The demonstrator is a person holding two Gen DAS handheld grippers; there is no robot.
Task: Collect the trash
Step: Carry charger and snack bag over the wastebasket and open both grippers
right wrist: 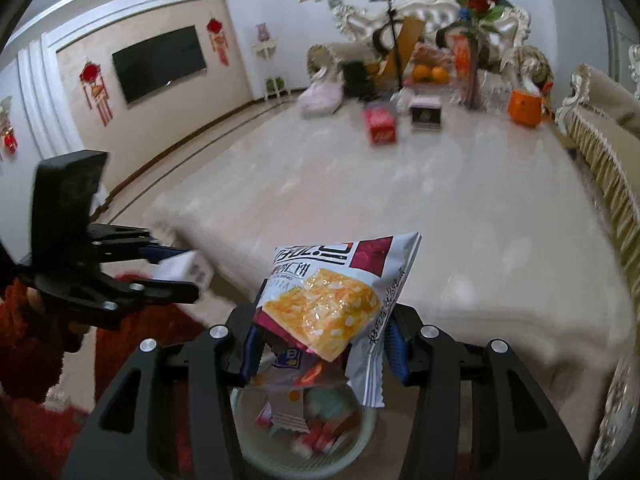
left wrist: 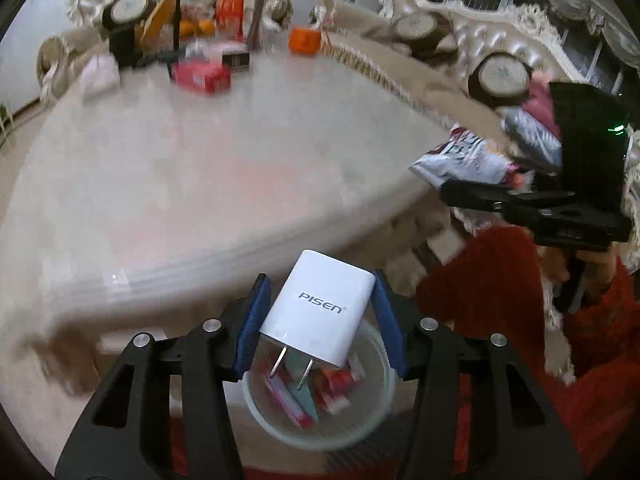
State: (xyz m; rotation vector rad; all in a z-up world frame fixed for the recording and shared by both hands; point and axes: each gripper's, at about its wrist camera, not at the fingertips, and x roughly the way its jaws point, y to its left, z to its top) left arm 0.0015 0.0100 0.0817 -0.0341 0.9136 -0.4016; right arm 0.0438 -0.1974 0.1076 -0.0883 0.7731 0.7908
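Marble table [left wrist: 192,184] — charger [left wrist: 316,308] between left tongs [left wrist: 320,320], above bin [left wrist: 372,424].

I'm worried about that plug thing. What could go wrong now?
The left gripper holds a white charger right over the trash bin; it may get thrown away though it looks usable. The right gripper pinches a snack packet by one end, so it might slip and miss.
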